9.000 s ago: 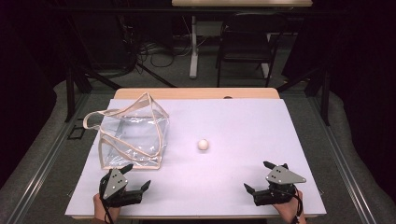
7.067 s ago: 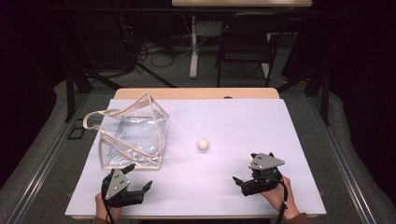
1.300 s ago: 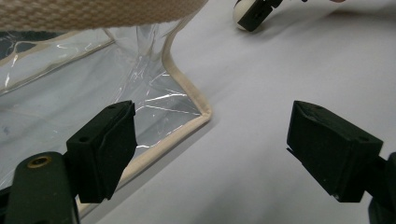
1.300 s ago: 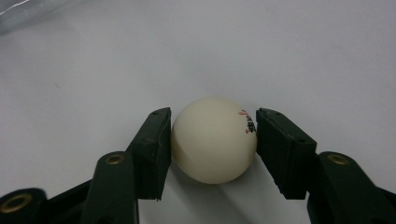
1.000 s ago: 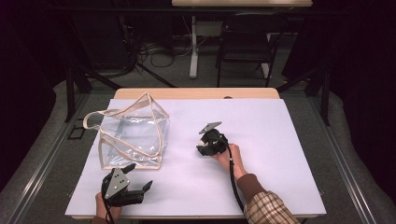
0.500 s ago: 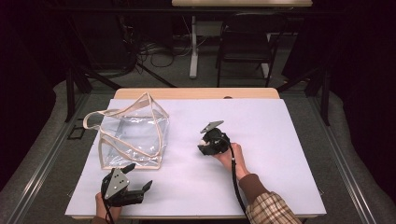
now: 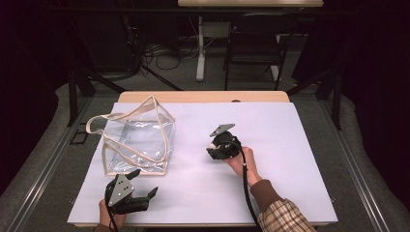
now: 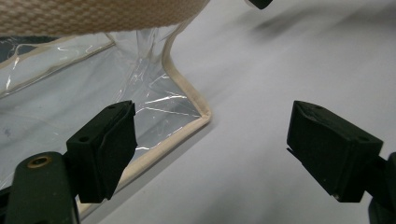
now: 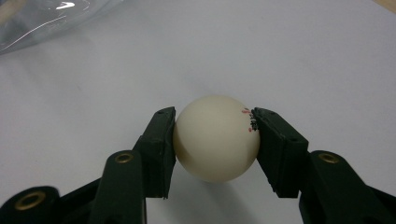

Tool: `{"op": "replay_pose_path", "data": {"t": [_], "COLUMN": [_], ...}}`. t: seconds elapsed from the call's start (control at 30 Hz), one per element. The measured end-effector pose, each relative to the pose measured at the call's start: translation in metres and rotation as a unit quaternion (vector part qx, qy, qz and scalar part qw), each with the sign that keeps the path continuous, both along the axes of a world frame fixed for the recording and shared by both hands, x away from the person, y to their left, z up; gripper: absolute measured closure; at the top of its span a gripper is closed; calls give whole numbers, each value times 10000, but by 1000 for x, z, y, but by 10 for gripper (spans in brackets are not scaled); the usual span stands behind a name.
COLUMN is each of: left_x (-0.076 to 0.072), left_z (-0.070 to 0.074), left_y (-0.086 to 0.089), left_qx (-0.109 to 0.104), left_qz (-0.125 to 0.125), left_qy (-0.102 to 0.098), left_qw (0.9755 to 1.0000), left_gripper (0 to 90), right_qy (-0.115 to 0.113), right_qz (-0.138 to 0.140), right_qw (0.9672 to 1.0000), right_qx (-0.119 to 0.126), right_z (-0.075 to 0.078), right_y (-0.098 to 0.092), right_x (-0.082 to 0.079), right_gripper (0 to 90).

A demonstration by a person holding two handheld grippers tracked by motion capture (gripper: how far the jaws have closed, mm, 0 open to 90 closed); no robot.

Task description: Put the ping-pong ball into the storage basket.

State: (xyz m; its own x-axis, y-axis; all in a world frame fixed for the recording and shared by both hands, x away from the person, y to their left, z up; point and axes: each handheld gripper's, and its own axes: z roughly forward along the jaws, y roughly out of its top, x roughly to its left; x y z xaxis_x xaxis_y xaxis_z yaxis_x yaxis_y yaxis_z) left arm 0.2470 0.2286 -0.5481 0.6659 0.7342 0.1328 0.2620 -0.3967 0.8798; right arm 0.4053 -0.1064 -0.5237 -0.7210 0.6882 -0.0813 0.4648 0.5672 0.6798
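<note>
Both pads of the right tool (image 9: 212, 140) clamp the white ball (image 9: 215, 138).

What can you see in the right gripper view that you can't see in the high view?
Right gripper view: the black fingers press both sides of the cream ball, and small red and black marks on it. High view: the whole clear bag, the left gripper near its corner, a chair behind. Both: the right gripper, the bag and the white table.
</note>
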Motion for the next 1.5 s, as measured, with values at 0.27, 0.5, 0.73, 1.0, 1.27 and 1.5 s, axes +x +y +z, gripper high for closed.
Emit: {"op": "replay_pose_path", "data": {"t": [0.27, 0.5, 0.73, 1.0, 1.27, 1.5], "left_x": [1, 0, 0, 0, 0, 0], "left_z": [0, 0, 0, 0, 0, 0], "left_y": [0, 0, 0, 0, 0, 1], "left_qx": [21, 13, 27, 24, 11, 19], "left_qz": [-30, -3, -2, -16, 1, -7], "left_qy": [9, 17, 9, 9, 4, -6], "left_qw": [10000, 10000, 10000, 10000, 10000, 10000], "left_gripper": [161, 161, 161, 161, 161, 161], "right_qy": [-53, -90, -154, -198, -243, -276], "right_qz": [-17, -18, -7, -22, -8, 54], "right_qw": [10000, 10000, 9998, 9997, 9997, 9996], "right_qx": [-12, -17, -84, -111, -96, -80], "right_z": [7, 15, 23, 32, 40, 45], "right_y": [-2, -4, -7, -12, -12, -10], "right_x": [-2, -4, -7, -9, -11, -12], "right_gripper": [506, 506, 506, 506, 506, 506]}}
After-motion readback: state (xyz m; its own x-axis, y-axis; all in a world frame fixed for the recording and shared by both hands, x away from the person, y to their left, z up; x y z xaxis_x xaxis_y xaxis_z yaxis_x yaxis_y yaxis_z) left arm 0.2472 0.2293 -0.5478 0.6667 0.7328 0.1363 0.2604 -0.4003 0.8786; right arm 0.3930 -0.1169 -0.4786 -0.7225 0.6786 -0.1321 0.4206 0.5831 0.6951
